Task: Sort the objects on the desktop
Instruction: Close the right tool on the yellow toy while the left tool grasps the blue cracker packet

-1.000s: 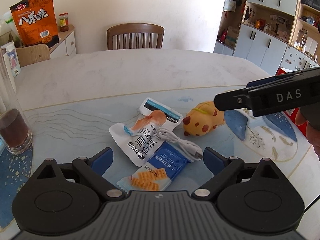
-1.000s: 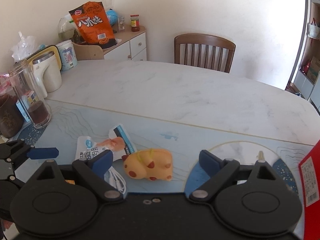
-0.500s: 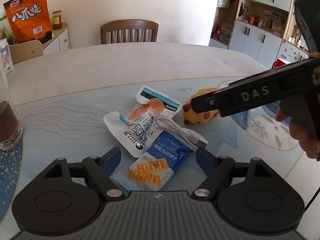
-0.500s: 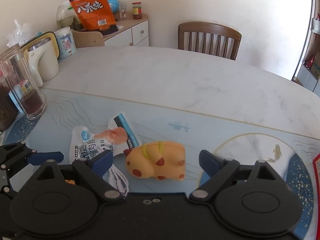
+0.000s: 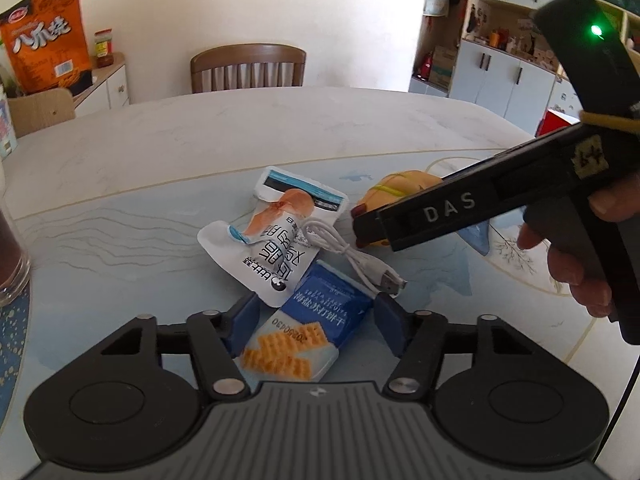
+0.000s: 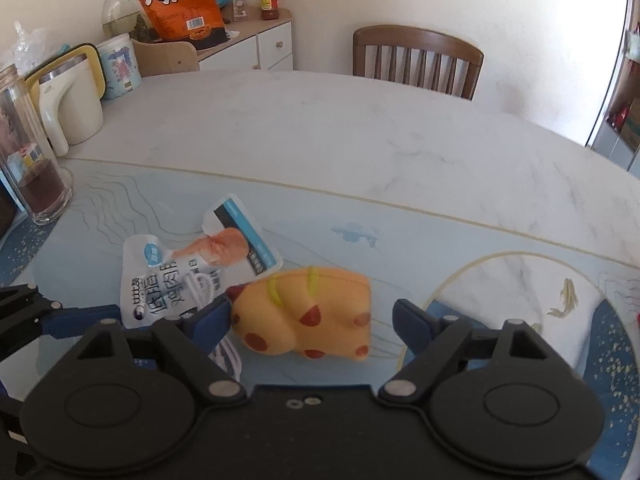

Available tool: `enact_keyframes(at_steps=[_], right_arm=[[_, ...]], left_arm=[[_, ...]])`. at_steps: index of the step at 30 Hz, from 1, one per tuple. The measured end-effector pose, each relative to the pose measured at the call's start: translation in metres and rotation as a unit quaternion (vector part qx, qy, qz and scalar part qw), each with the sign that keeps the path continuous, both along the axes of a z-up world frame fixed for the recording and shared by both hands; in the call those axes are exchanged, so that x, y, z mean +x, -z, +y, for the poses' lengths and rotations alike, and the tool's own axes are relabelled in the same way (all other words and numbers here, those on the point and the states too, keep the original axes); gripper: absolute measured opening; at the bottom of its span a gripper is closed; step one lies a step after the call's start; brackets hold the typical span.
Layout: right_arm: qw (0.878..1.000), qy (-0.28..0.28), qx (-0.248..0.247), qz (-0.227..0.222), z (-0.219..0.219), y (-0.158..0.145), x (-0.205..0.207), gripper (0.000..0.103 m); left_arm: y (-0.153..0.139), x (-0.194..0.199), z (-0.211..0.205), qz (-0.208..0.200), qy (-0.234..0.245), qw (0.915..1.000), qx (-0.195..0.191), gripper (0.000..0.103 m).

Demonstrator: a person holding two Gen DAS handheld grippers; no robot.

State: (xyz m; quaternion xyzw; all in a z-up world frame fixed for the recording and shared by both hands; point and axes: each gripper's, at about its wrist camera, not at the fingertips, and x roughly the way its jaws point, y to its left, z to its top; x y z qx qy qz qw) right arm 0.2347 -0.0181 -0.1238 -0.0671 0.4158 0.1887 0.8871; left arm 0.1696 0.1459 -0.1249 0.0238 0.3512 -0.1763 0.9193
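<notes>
A blue cracker packet [image 5: 310,326] lies on the table between the open fingers of my left gripper [image 5: 316,320]. A white snack pouch [image 5: 272,240] lies just beyond it, with a white USB cable [image 5: 352,256] draped over it. A yellow spotted toy [image 6: 308,316] sits between the open fingers of my right gripper [image 6: 310,322]; its left finger touches the toy's nose. In the left wrist view the right gripper [image 5: 460,208] covers most of the toy [image 5: 400,184]. The pouch [image 6: 192,268] also shows in the right wrist view.
A glass jar with dark contents [image 6: 36,168] and a white kettle [image 6: 68,108] stand at the table's left. A wooden chair [image 6: 416,60] stands behind the table. A side cabinet [image 6: 248,44] holds an orange snack bag [image 6: 176,0]. A red box [image 5: 556,120] is at the right.
Both grippers have moved forward and down. The left now straddles the cracker packet. The right now straddles the yellow toy.
</notes>
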Motion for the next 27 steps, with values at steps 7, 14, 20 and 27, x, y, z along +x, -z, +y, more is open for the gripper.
enact_keyframes(at_steps=[7, 14, 20, 27], right_arm=[[1.0, -0.014, 0.008, 0.002, -0.001, -0.001, -0.002, 0.074], [1.0, -0.008, 0.004, -0.007, -0.007, -0.006, -0.002, 0.071], [1.0, -0.003, 0.004, -0.012, -0.015, -0.011, -0.005, 0.07], [1.0, -0.001, 0.005, -0.015, -0.023, -0.016, -0.013, 0.069]], left_arm=[[0.002, -0.002, -0.005, -0.007, 0.005, 1.0, 0.001, 0.042], [0.001, -0.004, -0.008, -0.007, 0.001, 1.0, -0.002, 0.039], [-0.001, -0.006, -0.01, -0.004, -0.007, 1.0, -0.003, 0.038], [-0.006, -0.013, -0.013, -0.004, -0.01, 0.9999, -0.009, 0.038]])
